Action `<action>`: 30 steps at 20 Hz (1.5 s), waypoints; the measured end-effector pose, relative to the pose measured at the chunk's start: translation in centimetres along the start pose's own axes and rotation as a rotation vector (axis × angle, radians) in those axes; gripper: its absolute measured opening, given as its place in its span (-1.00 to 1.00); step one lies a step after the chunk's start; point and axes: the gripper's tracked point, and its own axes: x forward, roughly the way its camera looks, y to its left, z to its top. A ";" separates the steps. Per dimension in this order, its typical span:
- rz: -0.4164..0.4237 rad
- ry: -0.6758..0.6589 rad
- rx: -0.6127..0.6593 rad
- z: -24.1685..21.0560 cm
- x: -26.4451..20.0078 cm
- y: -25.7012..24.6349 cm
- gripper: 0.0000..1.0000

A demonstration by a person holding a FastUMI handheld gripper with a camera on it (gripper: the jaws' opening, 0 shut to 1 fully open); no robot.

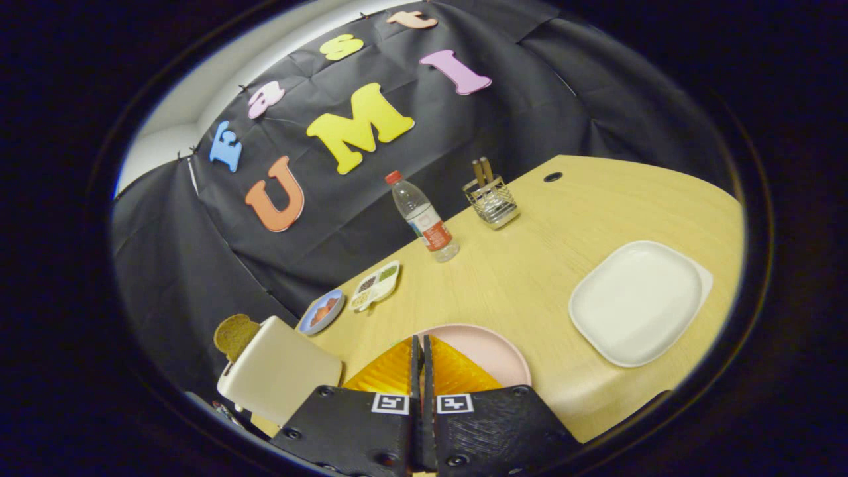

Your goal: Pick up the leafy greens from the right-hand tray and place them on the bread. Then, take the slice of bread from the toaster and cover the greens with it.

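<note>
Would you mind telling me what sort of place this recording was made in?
Most likely a staged kitchen-table booth: a wooden table backed by black cloth, set with a toaster holding bread, a pink plate and a water bottle. The gripper is shut, empty.

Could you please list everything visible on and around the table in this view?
Table: one, pale wood.
Toaster: one, cream, beside the jaws.
Bread slice: one, brown, standing in the toaster.
Pink plate: one, just beyond the jaws.
Yellow-orange item: one, on the pink plate, behind the fingers.
White tray: one, bare.
Blue dish: one, holding reddish food.
Divided dish: one, white, beside the blue dish.
Water bottle: one, clear, red cap.
Wire holder: one, metal, two sticks inside.
Gripper: one, jaws closed together, pinching nothing visible.
</note>
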 end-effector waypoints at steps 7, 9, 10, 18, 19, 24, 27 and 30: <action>-0.086 -0.057 -0.124 0.9 -0.7 -3.4 0.10; -0.115 -0.103 -0.152 2.3 -2.4 -3.8 0.46; -0.130 -0.139 -0.187 3.2 -3.4 -3.6 0.64; -0.180 -0.415 -0.493 8.4 -11.6 5.5 0.91; -0.146 -0.410 -0.487 7.7 -11.8 7.8 0.91; -0.051 -0.436 -0.521 6.4 -11.1 17.5 0.91; -0.008 -0.402 -0.538 3.5 -8.9 22.4 0.90; 0.032 -0.339 -0.500 1.3 -6.0 25.8 0.91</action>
